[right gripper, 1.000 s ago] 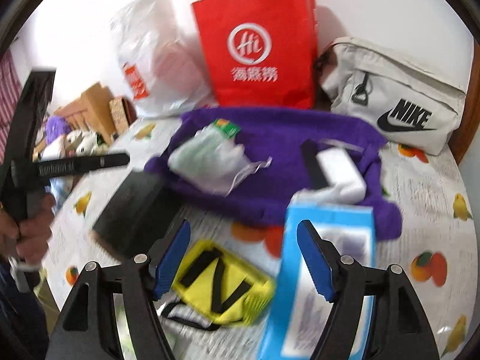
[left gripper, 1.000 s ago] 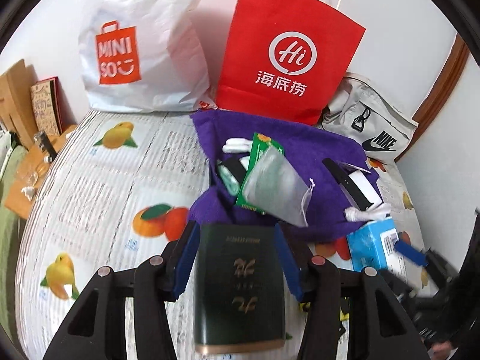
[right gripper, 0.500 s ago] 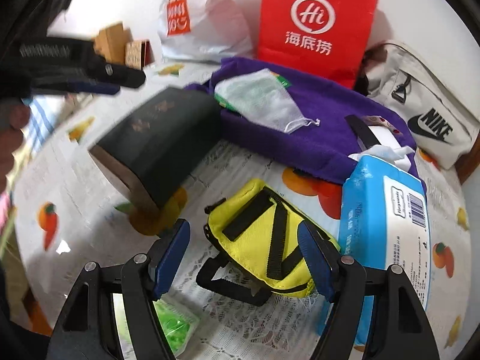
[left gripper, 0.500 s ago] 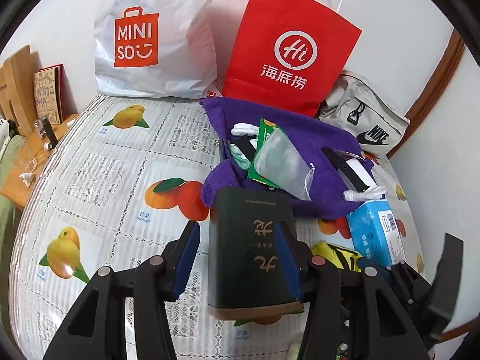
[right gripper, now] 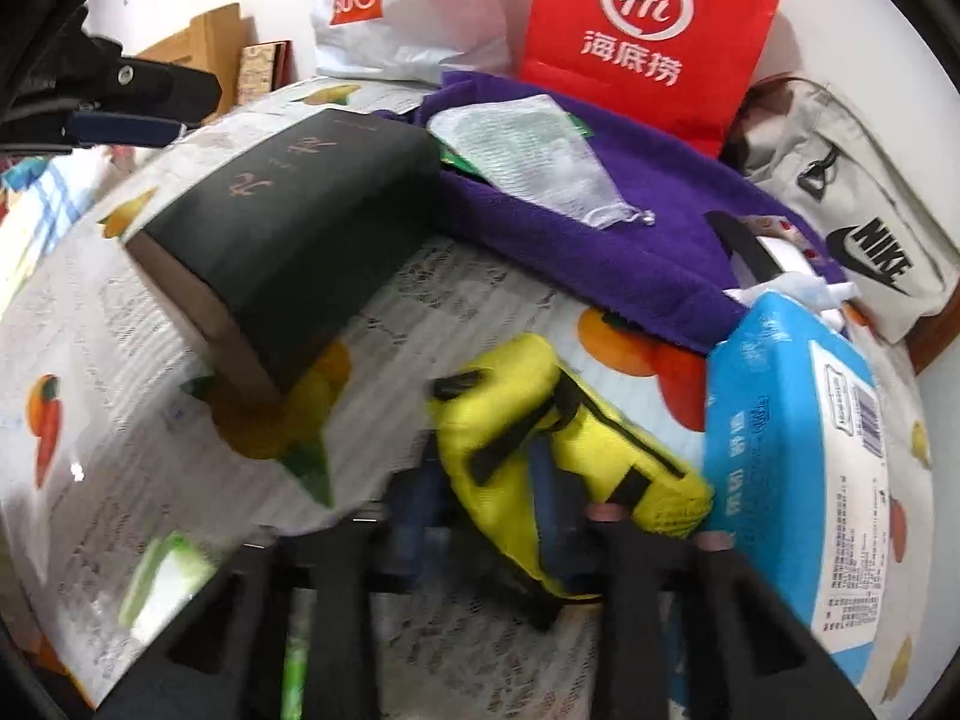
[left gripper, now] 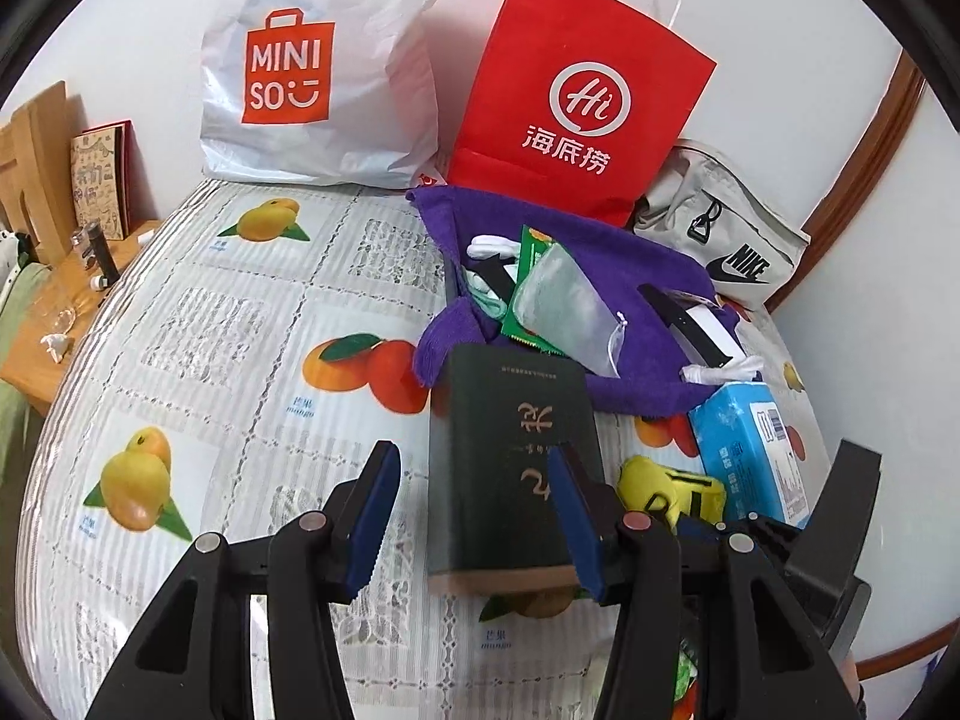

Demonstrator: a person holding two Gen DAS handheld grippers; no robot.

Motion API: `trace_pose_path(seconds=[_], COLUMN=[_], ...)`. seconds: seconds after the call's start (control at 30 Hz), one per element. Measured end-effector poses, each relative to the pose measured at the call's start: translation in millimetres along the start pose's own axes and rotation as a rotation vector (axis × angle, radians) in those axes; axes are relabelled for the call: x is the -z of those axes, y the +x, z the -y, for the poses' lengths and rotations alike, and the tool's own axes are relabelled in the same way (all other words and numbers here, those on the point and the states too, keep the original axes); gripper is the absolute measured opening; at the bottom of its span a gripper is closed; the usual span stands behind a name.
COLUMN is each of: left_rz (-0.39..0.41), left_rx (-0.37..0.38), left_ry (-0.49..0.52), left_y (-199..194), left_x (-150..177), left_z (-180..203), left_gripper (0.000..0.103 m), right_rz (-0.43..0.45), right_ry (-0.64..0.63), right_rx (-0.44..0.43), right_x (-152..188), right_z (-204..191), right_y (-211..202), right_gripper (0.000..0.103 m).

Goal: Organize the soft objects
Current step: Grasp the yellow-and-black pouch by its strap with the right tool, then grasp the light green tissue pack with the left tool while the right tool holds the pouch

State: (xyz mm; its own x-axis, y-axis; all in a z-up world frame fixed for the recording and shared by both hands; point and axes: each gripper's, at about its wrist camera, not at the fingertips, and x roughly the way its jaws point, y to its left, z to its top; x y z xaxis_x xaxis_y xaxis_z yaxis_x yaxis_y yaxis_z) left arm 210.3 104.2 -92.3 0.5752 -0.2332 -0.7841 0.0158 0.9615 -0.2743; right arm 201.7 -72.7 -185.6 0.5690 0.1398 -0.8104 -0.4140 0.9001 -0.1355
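Observation:
A yellow pouch (right gripper: 528, 396) with black straps lies on the fruit-print tablecloth (left gripper: 210, 330). My right gripper (right gripper: 483, 498) is closing on it, and the fabric bunches up between the blurred pads. In the left wrist view the pouch (left gripper: 648, 480) shows at the lower right. A dark green book (left gripper: 510, 420) lies flat ahead of my left gripper (left gripper: 474, 480), which stands open; its left pad is clear of the cover. Seen from the right wrist, the book (right gripper: 288, 210) leans on the purple towel (right gripper: 630, 198).
A blue tissue pack (right gripper: 792, 450) lies right of the pouch. On the towel sit a face mask (left gripper: 564, 312) and small items. At the back stand a red paper bag (left gripper: 582, 102), a white Miniso bag (left gripper: 312, 60) and a grey Nike bag (left gripper: 720, 228). A wooden side table (left gripper: 48, 324) is at the left.
My right gripper came down over the yellow pouch and its jaws closed in on it. The book, earlier gripped between my left pads, now lies on the cloth free of them.

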Motion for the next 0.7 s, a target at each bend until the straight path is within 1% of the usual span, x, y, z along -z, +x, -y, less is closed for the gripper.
trace_pose_path(seconds=[0.07,0.23,0.37,0.5,0.7], left_rz=[-0.001,-0.004,-0.013,-0.03,-0.095], left_rx=[-0.005,-0.003,0.009,0.03,0.05], left_ry=[0.002,0.009,0.027,0.039,0.051], left_y=[-4.3,-14.4,-21.9,-25.9,-21.8], left_x=[4.7,20.5,37.2,55.4,90.0], left_z=[0.0,4.0,11.6,20.1,30.0], left_gripper=[0.049,0.049,0.049,0.049,0.049], right_rz=[0.021,0.091,0.135,0.171,0.213], right_ry=[0.007,0.096,0.15,0.191,0.231], right_rx=[-0.003,-0.104,-0.131,-0.142,-0.127], right_x=[0.2,2.4,8.3,17.3,39.6], right_z=[-0.7,7.4,12.8,18.0,21.3], right_y=[-9.3,-43.1,-67.1,-88.5,-120.1], right_gripper=[0.015,0.013,0.012,0.012,0.012])
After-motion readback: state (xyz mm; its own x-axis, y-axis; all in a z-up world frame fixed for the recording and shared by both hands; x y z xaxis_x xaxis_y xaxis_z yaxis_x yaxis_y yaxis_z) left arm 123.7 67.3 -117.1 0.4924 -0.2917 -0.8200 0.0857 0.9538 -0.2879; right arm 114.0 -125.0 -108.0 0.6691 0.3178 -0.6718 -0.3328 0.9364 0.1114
